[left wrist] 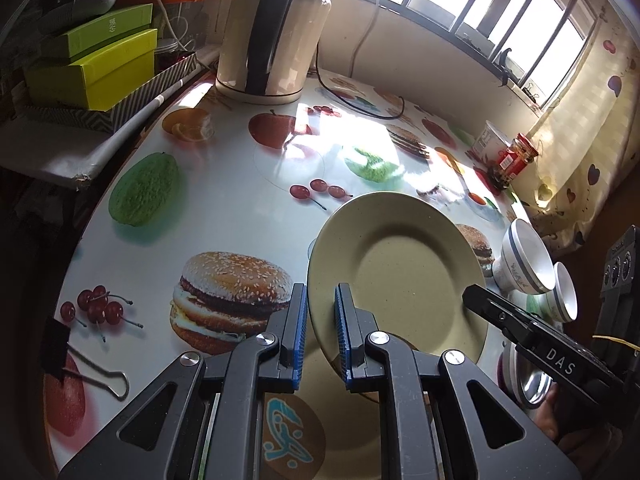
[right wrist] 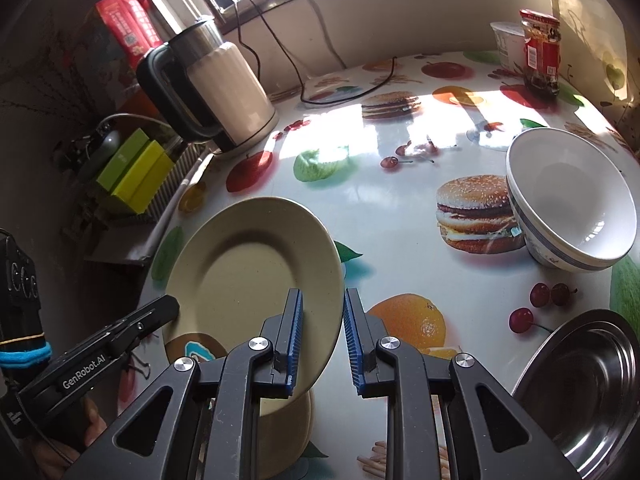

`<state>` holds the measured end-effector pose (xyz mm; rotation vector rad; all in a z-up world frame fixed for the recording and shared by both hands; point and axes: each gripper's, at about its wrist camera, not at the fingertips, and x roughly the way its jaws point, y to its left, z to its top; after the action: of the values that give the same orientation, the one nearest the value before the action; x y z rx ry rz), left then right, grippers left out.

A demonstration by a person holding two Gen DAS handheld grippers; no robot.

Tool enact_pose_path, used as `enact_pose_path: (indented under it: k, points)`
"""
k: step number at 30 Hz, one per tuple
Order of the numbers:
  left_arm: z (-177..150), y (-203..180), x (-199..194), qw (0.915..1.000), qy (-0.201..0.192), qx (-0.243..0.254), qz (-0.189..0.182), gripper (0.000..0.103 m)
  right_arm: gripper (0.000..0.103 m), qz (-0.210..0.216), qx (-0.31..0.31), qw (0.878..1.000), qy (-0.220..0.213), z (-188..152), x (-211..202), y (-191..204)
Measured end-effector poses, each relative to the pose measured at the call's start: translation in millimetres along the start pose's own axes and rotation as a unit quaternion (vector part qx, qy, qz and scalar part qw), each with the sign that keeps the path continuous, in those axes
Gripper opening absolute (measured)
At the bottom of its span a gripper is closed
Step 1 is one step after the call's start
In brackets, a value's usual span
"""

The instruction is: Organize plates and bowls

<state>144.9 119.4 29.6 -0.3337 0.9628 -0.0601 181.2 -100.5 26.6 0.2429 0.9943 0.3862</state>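
Both grippers are gripping one beige plate (left wrist: pixel 400 264) by opposite edges and holding it tilted above the fruit-printed bench (left wrist: pixel 224 184); the left gripper (left wrist: pixel 321 332) is clamped on the plate's near-left rim, its blue pads (left wrist: pixel 301 332) pressing the thin edge, while the right gripper (right wrist: pixel 323 332) is closed in on the near-right rim, one pad plainly against the plate and the other apparently at its underside; in the left wrist view the right gripper's finger is lying across the plate's right side. A second beige plate (right wrist: pixel 288 420) is sitting on the bench just below the held one; two white bowls with blue bands (left wrist: pixel 528 258) are lying tipped near the bench's far right, and a steel plate (right wrist: pixel 592 392) is resting close to the right gripper. The step in hand looks like carrying the plate toward a stack; by my reading the next move is calling for both hands travelling together, keeping the plate from twisting, levelling it over its resting place, lowering it flat and only then easing the pads off; the kettle (right wrist: pixel 224 92) and its cord (left wrist: pixel 360 100) are standing well apart from the path.
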Motion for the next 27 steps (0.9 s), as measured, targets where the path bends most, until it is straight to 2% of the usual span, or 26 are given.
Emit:
enact_pose_path:
  k: [27]
  points:
    - [-50.3, 28.4, -14.6, 0.9994, 0.008, -0.029, 0.018, 0.015, 0.020, 0.004, -0.030, 0.999, 0.028, -46.9, 2.7, 21.6]
